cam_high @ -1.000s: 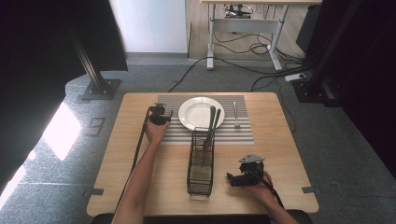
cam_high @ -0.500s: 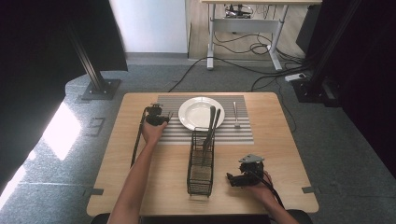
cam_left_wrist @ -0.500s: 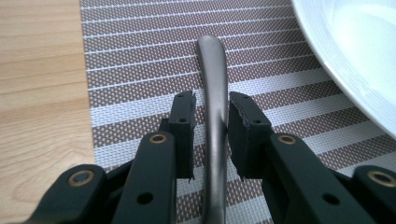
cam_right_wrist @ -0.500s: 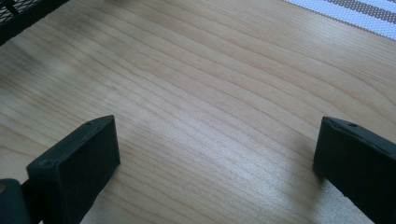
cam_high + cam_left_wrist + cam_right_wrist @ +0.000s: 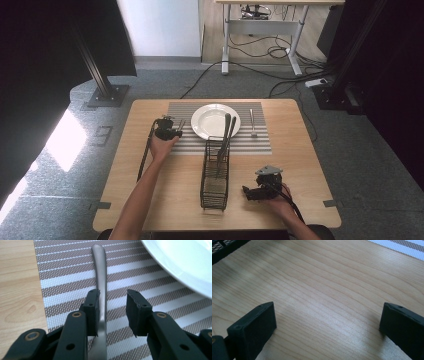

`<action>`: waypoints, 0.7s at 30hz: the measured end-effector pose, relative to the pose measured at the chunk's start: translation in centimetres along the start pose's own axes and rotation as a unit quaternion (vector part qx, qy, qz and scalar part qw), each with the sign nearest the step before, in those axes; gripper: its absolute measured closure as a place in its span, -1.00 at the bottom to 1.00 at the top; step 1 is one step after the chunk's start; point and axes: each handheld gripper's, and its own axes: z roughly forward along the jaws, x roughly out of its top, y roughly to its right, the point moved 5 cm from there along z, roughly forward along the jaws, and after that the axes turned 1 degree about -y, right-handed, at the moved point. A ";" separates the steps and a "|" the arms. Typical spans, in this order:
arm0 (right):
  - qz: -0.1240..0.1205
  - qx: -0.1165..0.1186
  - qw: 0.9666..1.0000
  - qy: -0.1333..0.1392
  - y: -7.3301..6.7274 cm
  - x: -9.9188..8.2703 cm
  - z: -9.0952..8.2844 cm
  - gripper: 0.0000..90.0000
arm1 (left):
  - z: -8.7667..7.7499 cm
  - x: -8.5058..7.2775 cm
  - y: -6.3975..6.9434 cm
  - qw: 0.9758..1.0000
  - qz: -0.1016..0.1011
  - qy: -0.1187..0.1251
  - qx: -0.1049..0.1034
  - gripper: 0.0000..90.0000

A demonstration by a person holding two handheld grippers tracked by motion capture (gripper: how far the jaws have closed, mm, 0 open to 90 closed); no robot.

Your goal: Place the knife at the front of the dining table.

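Observation:
A metal utensil handle (image 5: 101, 270) lies flat on the striped placemat (image 5: 67, 277), just left of the white plate (image 5: 182, 262). My left gripper (image 5: 113, 292) straddles it; its jaws have just been opening, and the right pad stands clear of the handle. From above, the left gripper (image 5: 172, 131) sits at the placemat's left edge beside the plate (image 5: 215, 121), with the utensil (image 5: 181, 125) at its tip. My right gripper (image 5: 247, 192) rests near the table's front right, and its jaws (image 5: 328, 306) are open wide over bare wood.
A black wire basket (image 5: 216, 175) stands mid-table with two dark utensils (image 5: 227, 135) upright in it. Another utensil (image 5: 253, 122) lies on the placemat (image 5: 250, 145) right of the plate. The basket's corner (image 5: 222, 247) lies ahead of the right gripper.
The left gripper has drawn back a little toward the person from the plate's left side. The right hand has stayed put.

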 end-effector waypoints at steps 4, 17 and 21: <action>0.001 0.000 1.000 0.001 0.0 0.0 0.0 -0.99 | 0.3 -0.6 0.0 1.000 0.011 -0.010 0.012 0.37; 0.001 0.000 1.000 0.003 0.0 -0.1 0.0 -0.99 | 1.1 0.3 0.1 0.999 0.024 0.000 0.039 0.78; 0.001 0.000 1.000 0.003 0.0 -0.1 0.0 -0.99 | 2.0 1.2 -0.2 0.999 0.012 0.016 0.037 0.78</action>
